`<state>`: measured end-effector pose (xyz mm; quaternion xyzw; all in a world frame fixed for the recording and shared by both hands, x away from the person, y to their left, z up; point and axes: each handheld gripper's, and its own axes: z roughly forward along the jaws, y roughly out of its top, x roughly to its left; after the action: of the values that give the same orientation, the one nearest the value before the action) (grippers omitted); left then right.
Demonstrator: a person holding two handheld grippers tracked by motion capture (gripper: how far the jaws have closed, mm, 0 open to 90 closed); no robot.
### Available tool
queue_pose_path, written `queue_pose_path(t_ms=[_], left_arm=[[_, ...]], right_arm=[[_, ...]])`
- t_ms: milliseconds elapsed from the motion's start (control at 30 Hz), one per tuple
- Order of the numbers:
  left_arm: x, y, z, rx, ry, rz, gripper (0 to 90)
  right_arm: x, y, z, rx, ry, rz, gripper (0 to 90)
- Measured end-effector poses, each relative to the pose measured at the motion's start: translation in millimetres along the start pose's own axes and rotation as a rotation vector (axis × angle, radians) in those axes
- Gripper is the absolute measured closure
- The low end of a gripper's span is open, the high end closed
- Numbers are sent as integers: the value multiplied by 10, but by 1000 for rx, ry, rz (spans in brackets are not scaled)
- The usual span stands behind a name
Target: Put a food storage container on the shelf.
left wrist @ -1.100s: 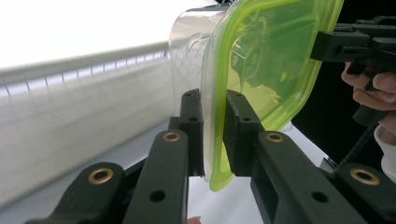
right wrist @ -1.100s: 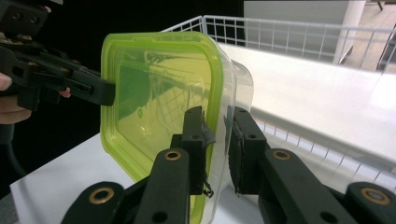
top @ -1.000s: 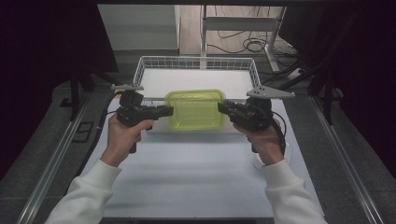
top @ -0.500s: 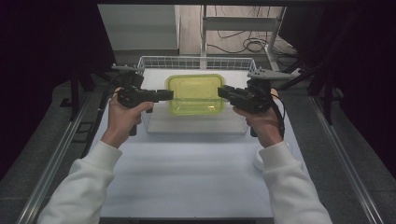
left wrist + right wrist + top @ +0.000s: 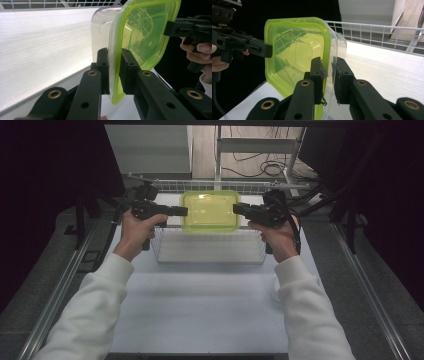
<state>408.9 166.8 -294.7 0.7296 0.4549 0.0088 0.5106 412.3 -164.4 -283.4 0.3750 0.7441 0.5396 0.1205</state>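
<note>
Lidded box (image 5: 210, 210) held over wire basket (image 5: 210, 251)
I've L gripper (image 5: 114, 72) & R gripper (image 5: 329, 75) clamped on its green-lid rim; box looks empty.

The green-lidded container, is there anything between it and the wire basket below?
Nothing visible does. The container, clamped at opposite edges by the left gripper and right gripper, hangs over the wire basket, whose white floor beneath shows bare.
</note>
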Motion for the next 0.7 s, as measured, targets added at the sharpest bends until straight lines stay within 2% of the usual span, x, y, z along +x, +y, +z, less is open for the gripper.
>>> queue_pose_path(t_ms=[200, 467, 700], left_arm=[[33, 83, 20, 5, 10, 13, 795], [91, 126, 70, 16, 6, 5, 795], [219, 193, 196, 42, -10, -24, 794]], right_arm=[[-78, 35, 61, 6, 8, 27, 784], [-126, 40, 114, 9, -2, 19, 782], [-245, 65, 204, 26, -8, 59, 783]])
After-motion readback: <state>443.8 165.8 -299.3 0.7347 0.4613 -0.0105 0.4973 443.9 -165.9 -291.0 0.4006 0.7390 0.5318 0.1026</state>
